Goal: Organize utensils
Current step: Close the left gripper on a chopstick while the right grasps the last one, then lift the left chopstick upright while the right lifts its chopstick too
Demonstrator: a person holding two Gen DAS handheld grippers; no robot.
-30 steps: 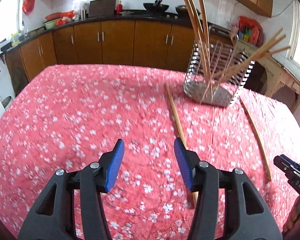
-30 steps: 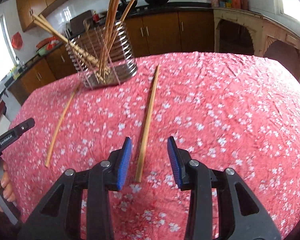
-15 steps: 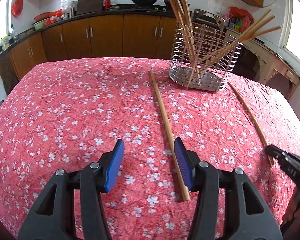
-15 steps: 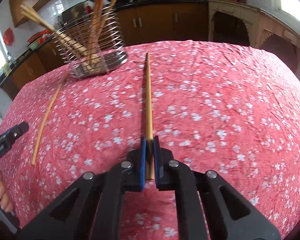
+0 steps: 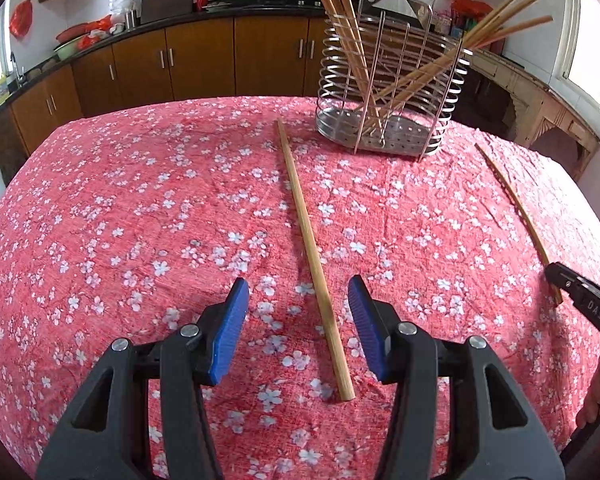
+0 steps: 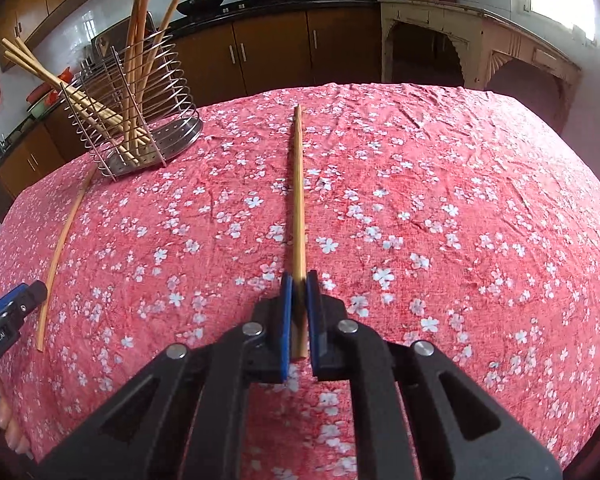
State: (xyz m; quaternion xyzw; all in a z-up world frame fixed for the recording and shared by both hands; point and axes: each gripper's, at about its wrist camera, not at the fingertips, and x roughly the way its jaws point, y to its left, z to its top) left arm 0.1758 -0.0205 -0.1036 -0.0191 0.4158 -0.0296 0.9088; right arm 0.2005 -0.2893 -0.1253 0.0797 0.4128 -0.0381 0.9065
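A wire utensil holder (image 5: 392,92) with several wooden chopsticks stands at the far side of the red flowered tablecloth; it also shows in the right wrist view (image 6: 136,120). My left gripper (image 5: 298,320) is open, its jaws on either side of the near end of a loose chopstick (image 5: 308,232) lying on the cloth. My right gripper (image 6: 299,296) is shut on the near end of another chopstick (image 6: 298,184), which points away across the cloth. In the left wrist view that chopstick (image 5: 516,208) lies at the right, with the right gripper (image 5: 580,300) at its end.
The table (image 5: 100,220) ends at rounded edges on all sides. Brown kitchen cabinets (image 5: 204,60) and a dark counter with pots run behind it. A pale wooden sideboard (image 6: 480,40) stands at the right. The left gripper (image 6: 8,312) shows at the left edge.
My right gripper closed on its chopstick and holds it. My left gripper moved right, so the other chopstick now lies between its open jaws.
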